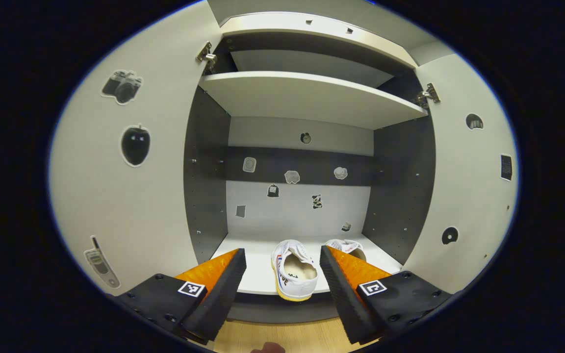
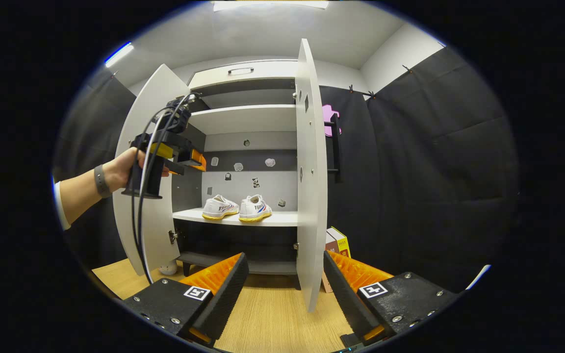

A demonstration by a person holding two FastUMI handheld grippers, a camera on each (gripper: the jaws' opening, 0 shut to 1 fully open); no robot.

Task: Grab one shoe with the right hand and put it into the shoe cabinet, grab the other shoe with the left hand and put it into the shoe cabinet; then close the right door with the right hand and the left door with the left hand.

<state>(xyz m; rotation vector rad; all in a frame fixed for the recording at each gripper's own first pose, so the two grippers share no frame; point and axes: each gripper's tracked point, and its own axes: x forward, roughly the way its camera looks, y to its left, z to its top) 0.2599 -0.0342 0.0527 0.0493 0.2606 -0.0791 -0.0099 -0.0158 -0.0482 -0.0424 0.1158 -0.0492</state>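
Note:
Two white shoes with yellow soles stand side by side on the cabinet's lower shelf [image 2: 282, 219]. In the left gripper view the nearer shoe [image 1: 294, 269] shows heel-first between my fingers, and the other shoe [image 1: 346, 246] is partly hidden behind my right finger. My left gripper [image 1: 282, 289] is open and empty, a little in front of the shelf. In the right gripper view the same shoes [image 2: 219, 207] [image 2: 255, 208] appear farther off, and a hand holds the left gripper [image 2: 195, 164] up by the left door [image 2: 150, 206]. My right gripper [image 2: 285, 294] is open and empty, low over the wooden floor, facing the edge of the right door [image 2: 309, 186].
Both cabinet doors stand wide open, the left door [image 1: 115, 171] and the right door [image 1: 464, 186] flanking the opening. An upper shelf [image 1: 307, 95] spans the cabinet. A small box [image 2: 337, 244] sits on the floor behind the right door, and a white object [image 2: 168, 268] lies beneath the left door.

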